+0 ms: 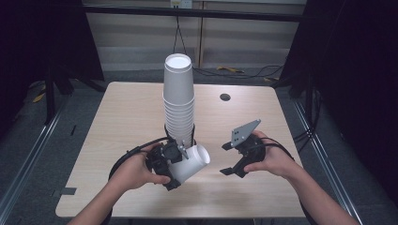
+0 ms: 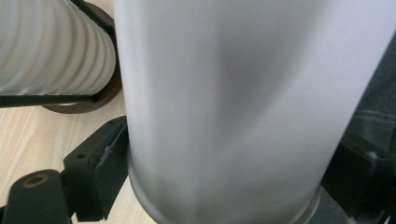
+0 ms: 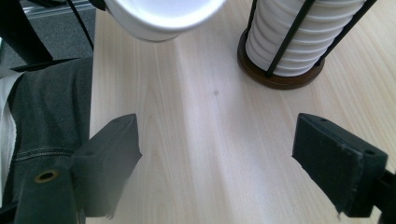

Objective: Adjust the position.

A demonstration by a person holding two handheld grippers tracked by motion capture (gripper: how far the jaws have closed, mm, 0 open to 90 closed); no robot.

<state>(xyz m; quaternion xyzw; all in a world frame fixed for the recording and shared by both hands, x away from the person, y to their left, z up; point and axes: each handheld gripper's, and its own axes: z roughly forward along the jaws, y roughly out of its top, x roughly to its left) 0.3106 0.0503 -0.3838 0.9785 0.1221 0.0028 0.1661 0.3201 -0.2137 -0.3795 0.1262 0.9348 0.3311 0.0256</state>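
The single paper cup [image 1: 191, 164] lies tilted on its side near the front middle of the table [image 1: 126, 122], its open mouth facing right and slightly up, its base end clamped between the jaws of the left gripper [image 1: 174, 161]; in the left gripper view the cup's white wall [image 2: 233, 107] runs up between the two black pads [image 2: 100, 175], which press on it close to the bottom rim, so this gripper is closed on the cup. Just behind it, touching or nearly so, stands the tall stack of cups [image 1: 179, 101] in a wire holder on a brown round base [image 3: 279, 77]. To the right, well apart from the cup, the right gripper [image 1: 230, 159] hangs with its jaws spread wide and nothing between them, only bare wood under them in the right gripper view. The work looks like handling one cup that belongs with the stack. To do it well, the squeeze should stay light, since thin paper walls buckle easily; the cup should be swung clear of the stack so the tall column is not nudged over. The free gripper could steady the holder or take the cup by its rim [image 3: 163, 18] if a handover is meant.
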